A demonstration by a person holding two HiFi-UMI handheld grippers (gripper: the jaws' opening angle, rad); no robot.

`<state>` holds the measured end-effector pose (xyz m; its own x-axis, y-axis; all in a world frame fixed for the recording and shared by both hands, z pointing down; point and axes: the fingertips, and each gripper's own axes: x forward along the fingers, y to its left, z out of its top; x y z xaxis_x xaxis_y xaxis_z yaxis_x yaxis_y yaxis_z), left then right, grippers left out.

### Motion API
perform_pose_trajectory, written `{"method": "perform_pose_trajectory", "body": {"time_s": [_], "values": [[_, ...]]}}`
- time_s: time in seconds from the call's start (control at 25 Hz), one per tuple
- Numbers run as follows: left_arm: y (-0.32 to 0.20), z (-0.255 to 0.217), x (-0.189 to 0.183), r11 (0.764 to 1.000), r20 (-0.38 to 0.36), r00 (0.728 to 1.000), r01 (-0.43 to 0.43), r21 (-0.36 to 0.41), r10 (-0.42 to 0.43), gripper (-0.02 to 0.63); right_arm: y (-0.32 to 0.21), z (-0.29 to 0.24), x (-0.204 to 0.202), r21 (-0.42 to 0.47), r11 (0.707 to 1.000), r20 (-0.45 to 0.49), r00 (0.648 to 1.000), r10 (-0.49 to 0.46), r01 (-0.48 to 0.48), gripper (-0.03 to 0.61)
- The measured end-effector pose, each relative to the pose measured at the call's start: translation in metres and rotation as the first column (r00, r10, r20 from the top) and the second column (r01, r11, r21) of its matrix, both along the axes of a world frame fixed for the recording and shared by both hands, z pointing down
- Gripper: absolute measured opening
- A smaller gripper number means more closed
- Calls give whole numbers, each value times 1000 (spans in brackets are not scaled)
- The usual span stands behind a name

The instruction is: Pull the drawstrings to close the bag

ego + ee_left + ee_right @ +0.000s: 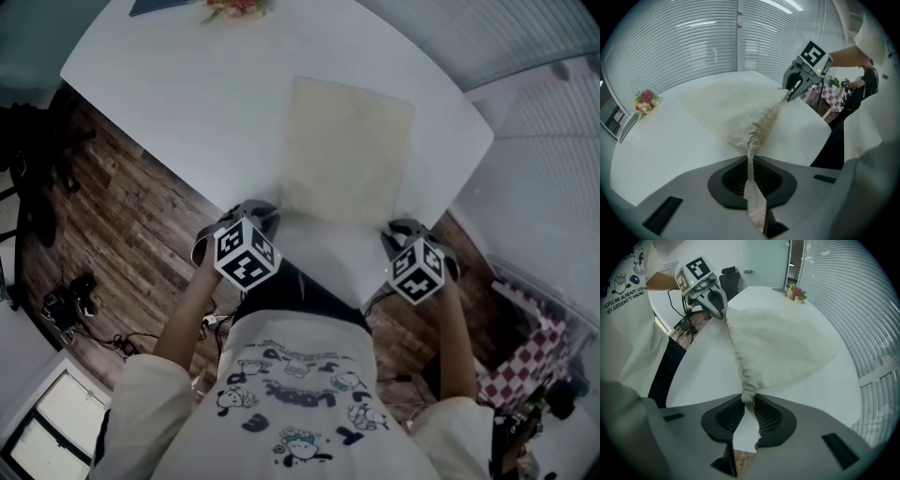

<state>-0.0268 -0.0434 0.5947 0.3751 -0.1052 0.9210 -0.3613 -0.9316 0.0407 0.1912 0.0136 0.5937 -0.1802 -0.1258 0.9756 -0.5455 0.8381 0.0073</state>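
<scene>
Cream drawstring bag (345,150) lies flat on desk (169,84), mouth along near edge. L gripper (750,174) clamped on twisted drawstring (751,157). R gripper (747,414) pinching the other at opposite hem end (hem already bunched). Grasp step looks done. Next, prob. pull both apart along the near edge w/ even tension.

**A:** Is there any writing to read here?

**B:** Only on the person's T-shirt (628,291). In the right gripper view, two lines of small dark capitals run across it, cut off at the picture's edge: "…OPLE ARE ALREADY LO…" and, under it, "…EY JUST DON'T KNOW".

**A:** And in the head view?

**B:** The T-shirt shows big letters among cartoon figures there, upside down and too blurred to read.

**A:** What about the cubes?

**B:** The left marker cube (247,256) and the right marker cube (417,267) carry black-and-white square codes, with no letters or numbers.
</scene>
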Motion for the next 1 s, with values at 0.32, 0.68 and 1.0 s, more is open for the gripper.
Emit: {"method": "perform_pose_trajectory", "body": {"time_s": [0.32,0.68,1.0], "values": [[0,-3,-4,999,2,999,38,-27,-38,52,3,1,3,-39,997,-30,998,-61,60,76],[-8,-1,-20,959,24,961,277,-57,-276,46,-6,-2,13,19,974,-12,974,225,-225,18],[-6,-3,-37,800,-50,805,578,-161,-591,46,-15,-17,32,-11,578,271,554,787,-816,17]]}}
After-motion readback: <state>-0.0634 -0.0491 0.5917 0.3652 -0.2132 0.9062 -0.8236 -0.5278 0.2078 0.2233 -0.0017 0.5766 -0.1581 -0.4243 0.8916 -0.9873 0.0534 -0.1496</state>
